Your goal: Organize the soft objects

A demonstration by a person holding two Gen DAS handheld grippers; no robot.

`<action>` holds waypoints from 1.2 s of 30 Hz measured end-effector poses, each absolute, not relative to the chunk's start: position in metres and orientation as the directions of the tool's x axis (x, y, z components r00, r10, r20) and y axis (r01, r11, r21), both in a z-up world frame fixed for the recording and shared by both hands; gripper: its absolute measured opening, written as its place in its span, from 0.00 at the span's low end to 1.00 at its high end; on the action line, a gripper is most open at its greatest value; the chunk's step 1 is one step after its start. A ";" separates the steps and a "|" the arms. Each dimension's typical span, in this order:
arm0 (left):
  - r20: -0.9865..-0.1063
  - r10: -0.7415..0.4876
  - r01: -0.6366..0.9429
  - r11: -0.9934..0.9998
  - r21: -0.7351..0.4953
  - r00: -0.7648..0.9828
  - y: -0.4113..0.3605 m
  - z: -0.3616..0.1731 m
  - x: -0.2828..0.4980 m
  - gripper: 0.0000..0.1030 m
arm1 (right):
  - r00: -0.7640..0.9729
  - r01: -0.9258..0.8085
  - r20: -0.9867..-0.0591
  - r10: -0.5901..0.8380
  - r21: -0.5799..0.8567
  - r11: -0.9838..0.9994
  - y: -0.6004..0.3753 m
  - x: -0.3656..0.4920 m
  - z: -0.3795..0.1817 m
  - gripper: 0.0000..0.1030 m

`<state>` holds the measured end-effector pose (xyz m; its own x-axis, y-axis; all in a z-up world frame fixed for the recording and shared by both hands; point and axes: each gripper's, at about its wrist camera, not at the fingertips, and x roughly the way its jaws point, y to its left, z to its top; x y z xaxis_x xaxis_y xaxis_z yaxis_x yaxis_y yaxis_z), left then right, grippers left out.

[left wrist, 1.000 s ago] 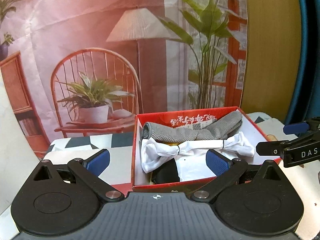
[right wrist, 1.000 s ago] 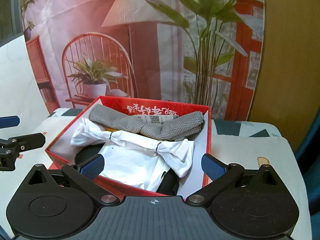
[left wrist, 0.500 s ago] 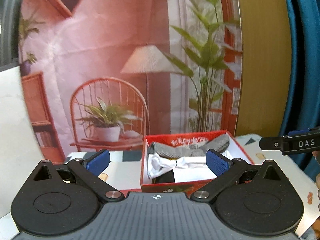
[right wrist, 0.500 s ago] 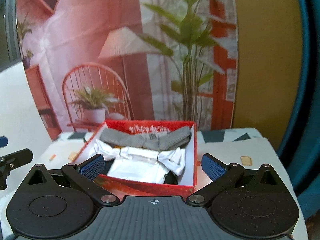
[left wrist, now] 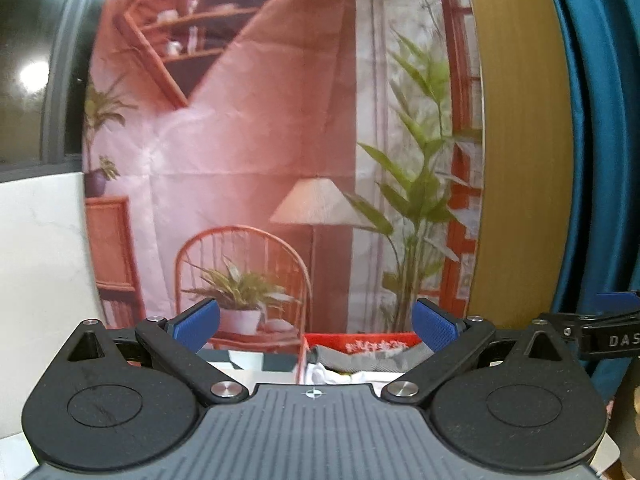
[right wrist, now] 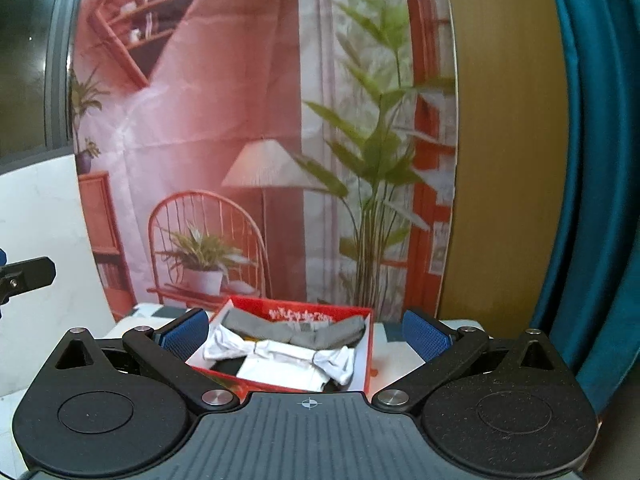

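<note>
A red box (right wrist: 366, 344) stands on the table and holds a grey sock (right wrist: 256, 325) at the back, a white tied sock (right wrist: 296, 354) across the middle and a dark item beneath them. In the left wrist view the box (left wrist: 360, 338) is mostly hidden behind the gripper body, with the grey sock (left wrist: 352, 362) showing. My left gripper (left wrist: 316, 326) is open and empty, raised well back from the box. My right gripper (right wrist: 306, 334) is open and empty, also raised and back from the box.
A printed backdrop (right wrist: 240, 140) with a chair, lamp and plants hangs behind the table. A tan panel (right wrist: 500, 160) and a blue curtain (right wrist: 592, 160) stand to the right. A white wall (left wrist: 40, 260) is at the left.
Both grippers have pulled back and lifted away from the box, which now looks smaller and lower in both views. Both stay open and empty.
</note>
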<state>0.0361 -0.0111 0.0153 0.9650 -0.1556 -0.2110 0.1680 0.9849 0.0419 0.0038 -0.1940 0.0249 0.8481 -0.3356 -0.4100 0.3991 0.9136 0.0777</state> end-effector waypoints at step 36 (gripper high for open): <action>-0.212 -0.119 0.134 0.989 0.058 0.970 -0.008 0.011 0.027 1.00 | 0.843 0.412 -0.409 -0.349 0.073 0.908 -0.183 -0.017 0.038 1.00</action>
<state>0.0267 -0.0082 0.0114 0.9699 -0.1193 -0.2124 0.1344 0.9892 0.0582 -0.0166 -0.1829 0.0383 0.8430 -0.3495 -0.4089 0.4119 0.9083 0.0730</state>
